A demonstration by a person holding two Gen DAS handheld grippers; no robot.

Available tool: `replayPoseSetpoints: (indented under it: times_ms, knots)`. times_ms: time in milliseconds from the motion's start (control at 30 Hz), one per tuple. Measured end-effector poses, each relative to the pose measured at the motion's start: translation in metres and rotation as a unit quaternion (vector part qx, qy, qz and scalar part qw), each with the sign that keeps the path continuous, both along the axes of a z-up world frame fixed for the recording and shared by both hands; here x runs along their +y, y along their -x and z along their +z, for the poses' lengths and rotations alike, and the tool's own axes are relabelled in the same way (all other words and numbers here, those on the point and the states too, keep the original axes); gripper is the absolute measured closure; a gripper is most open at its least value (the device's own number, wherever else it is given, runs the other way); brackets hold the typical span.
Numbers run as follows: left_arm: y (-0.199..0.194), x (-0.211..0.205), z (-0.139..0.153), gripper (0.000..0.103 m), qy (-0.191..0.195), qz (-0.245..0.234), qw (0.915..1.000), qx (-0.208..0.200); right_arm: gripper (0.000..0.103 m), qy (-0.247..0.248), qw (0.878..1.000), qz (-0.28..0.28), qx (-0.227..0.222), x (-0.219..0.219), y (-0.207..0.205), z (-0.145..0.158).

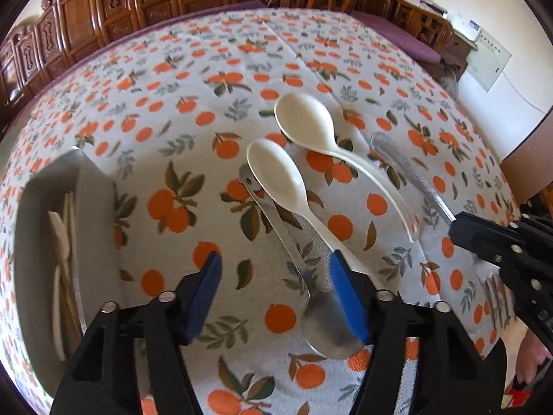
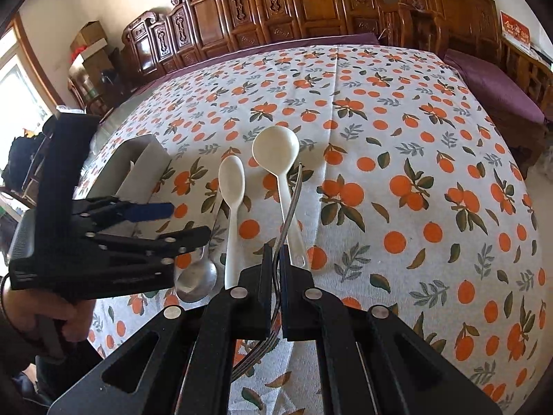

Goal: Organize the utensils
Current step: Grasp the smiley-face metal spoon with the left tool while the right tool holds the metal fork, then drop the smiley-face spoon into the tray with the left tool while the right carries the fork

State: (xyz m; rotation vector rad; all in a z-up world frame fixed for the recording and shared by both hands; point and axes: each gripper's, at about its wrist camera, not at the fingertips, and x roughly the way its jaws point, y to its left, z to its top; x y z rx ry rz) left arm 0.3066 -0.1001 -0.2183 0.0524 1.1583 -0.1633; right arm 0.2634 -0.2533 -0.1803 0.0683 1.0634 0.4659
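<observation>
Right hand-held gripper clamped on a fork; left hand-held gripper apart above a metal spoon.

In the right wrist view, the right hand-held gripper (image 2: 274, 290) stood closed on the metal fork (image 2: 289, 214), tines low between the fingers, handle arching up and away. The left hand-held gripper (image 1: 276, 294) had its blue pads (image 1: 204, 297) spread, with nothing pressed between them; the metal spoon (image 1: 328, 328) lay on the surface (image 1: 345, 52) with its bowl beside the right-side pad. Just beyond, a small white spoon (image 1: 276, 176) rested across the metal spoon's handle. Next to it lay a larger white ladle spoon (image 1: 311, 124). At left, a grey tray (image 1: 38, 242) held pale utensils (image 1: 62, 259).
</observation>
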Motion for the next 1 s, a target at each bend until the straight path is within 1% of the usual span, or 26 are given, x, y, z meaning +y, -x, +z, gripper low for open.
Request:
replayPoseSetpoints:
  times_ms: [100, 233, 267, 300, 333, 367, 467, 567, 800, 1000]
  knots:
    - [-0.002, -0.003, -0.009, 0.056, -0.003, 0.001, 0.9999, 0.013, 0.098, -0.001, 1.000, 0.000, 0.003, 0.000, 0.001, -0.003]
    - [-0.001, -0.006, -0.011, 0.062, -0.017, -0.002, 0.9998, 0.010, 0.098, -0.002, 1.000, 0.001, 0.007, 0.002, 0.005, -0.006]
    - [0.000, -0.005, -0.011, 0.069, -0.017, -0.004, 0.9998, 0.009, 0.098, -0.002, 1.000, 0.002, 0.007, 0.003, 0.005, -0.006]
    - [0.001, -0.004, -0.011, 0.079, -0.016, -0.006, 0.9998, 0.009, 0.098, -0.002, 1.000, 0.002, 0.007, 0.004, 0.006, -0.006]
    - [0.002, -0.003, -0.010, 0.085, -0.016, -0.007, 0.9998, 0.010, 0.098, -0.003, 1.000, 0.003, 0.007, 0.005, 0.007, -0.006]
    - [0.004, 0.000, -0.010, 0.094, -0.018, -0.007, 0.9997, 0.014, 0.098, -0.003, 1.000, 0.004, 0.007, 0.006, 0.008, -0.006]
    - [0.008, 0.007, -0.010, 0.097, -0.011, -0.009, 0.9997, 0.022, 0.098, -0.004, 1.000, 0.005, 0.007, 0.009, 0.011, -0.004]
    - [0.016, 0.015, -0.008, 0.098, -0.010, -0.012, 0.9995, 0.026, 0.098, -0.006, 1.000, 0.006, 0.006, 0.012, 0.014, -0.003]
    - [0.037, 0.034, 0.004, 0.098, 0.002, -0.010, 0.9998, 0.017, 0.098, -0.008, 1.000, 0.012, 0.004, 0.023, 0.022, 0.003]
    - [0.047, 0.044, 0.023, 0.098, 0.009, -0.010, 0.9999, 0.000, 0.098, -0.007, 1.000, 0.017, -0.002, 0.031, 0.027, 0.009]
